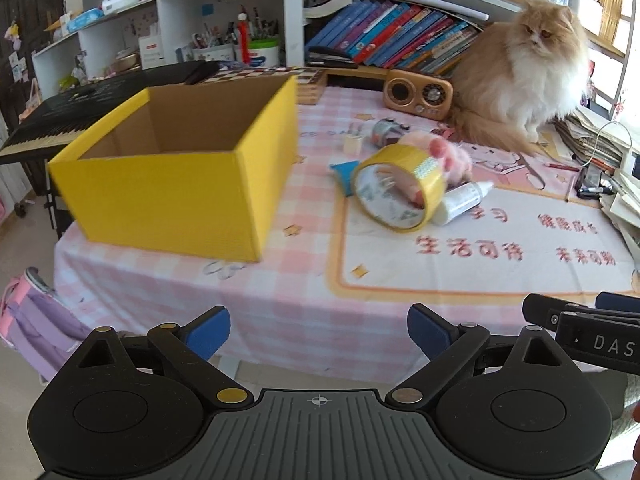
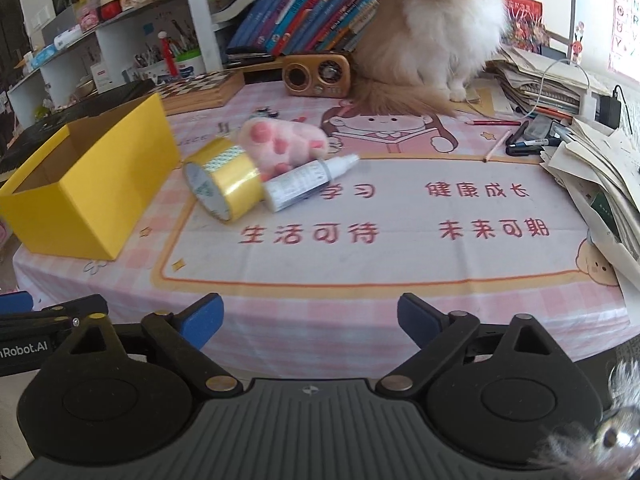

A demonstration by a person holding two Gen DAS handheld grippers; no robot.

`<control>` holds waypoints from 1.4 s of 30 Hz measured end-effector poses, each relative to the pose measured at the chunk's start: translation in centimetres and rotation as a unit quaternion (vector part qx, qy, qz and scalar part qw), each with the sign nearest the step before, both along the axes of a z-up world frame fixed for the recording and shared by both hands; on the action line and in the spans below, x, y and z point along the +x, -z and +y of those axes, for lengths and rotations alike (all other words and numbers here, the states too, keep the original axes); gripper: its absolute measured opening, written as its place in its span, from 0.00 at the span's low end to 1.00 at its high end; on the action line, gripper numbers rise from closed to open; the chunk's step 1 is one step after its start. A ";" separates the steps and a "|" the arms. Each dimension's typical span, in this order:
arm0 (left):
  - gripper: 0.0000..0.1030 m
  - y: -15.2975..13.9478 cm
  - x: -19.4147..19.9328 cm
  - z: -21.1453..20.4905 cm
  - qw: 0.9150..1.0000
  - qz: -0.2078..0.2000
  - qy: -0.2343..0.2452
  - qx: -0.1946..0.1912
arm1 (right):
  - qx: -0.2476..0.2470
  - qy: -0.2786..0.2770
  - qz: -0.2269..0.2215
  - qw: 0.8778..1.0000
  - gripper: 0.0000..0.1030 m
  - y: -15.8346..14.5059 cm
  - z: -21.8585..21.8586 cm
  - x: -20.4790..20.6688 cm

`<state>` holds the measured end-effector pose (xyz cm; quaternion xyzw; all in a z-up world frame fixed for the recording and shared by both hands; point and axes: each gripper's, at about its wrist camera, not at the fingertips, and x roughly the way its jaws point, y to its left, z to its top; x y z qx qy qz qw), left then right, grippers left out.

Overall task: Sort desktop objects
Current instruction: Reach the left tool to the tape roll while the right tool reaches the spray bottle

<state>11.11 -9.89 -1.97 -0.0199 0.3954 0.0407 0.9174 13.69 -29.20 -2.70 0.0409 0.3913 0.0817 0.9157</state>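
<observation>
the fingers [image 1: 430,330] of the left gripper [image 1: 319,332] stand spread apart and grasp nothing, held back over the near edge of the surface [image 1: 280,300], well apart from every object. in this left view the box [image 1: 176,184] sits ahead to the left, open side up, likely set there as the bin for the sorting. right of it lies a clump: the tape [image 1: 400,188] tipped on edge with its hole facing the camera, leaning on the plush [image 1: 444,152] behind it, and the bottle [image 1: 464,200] touching the tape's right side. a cat [image 1: 524,72] sits at the far right and a radio [image 1: 418,94] stands beside it. the other gripper's tip shows at the right edge.

in the right view the fingers [image 2: 418,320] of the right gripper [image 2: 311,318] are likewise spread and empty, hanging at the near edge. the bottle lies flat, its long axis running from lower left to upper right, nozzle toward the upper right and base against the tape [image 2: 224,178]. the plush [image 2: 284,140] rests just behind both. the box [image 2: 88,184] is at the left, near the tape. pens [image 2: 532,140] and a stack of papers [image 2: 592,160] crowd the right side. nothing looks sorted yet; the tape, nearest the box, seems the easiest first pick.
</observation>
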 end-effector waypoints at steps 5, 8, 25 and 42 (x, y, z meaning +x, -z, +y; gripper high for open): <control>0.94 -0.1 1.9 -2.5 1.000 -0.024 -0.002 -0.016 | 0.020 -0.003 0.009 1.000 0.79 0.1 -2.6 3.1; 0.95 -0.3 3.1 -3.6 0.999 -0.047 -0.005 -0.027 | 0.029 -0.013 0.008 0.999 0.75 0.0 -3.5 5.2; 0.89 2.2 13.4 -6.3 0.990 -0.037 -0.120 -0.069 | 0.019 -0.019 0.006 1.000 0.73 -0.6 -7.0 12.5; 0.41 2.0 13.6 -6.2 0.996 -0.020 -0.085 -0.021 | 0.051 -0.044 0.045 0.997 0.73 1.1 -3.9 15.2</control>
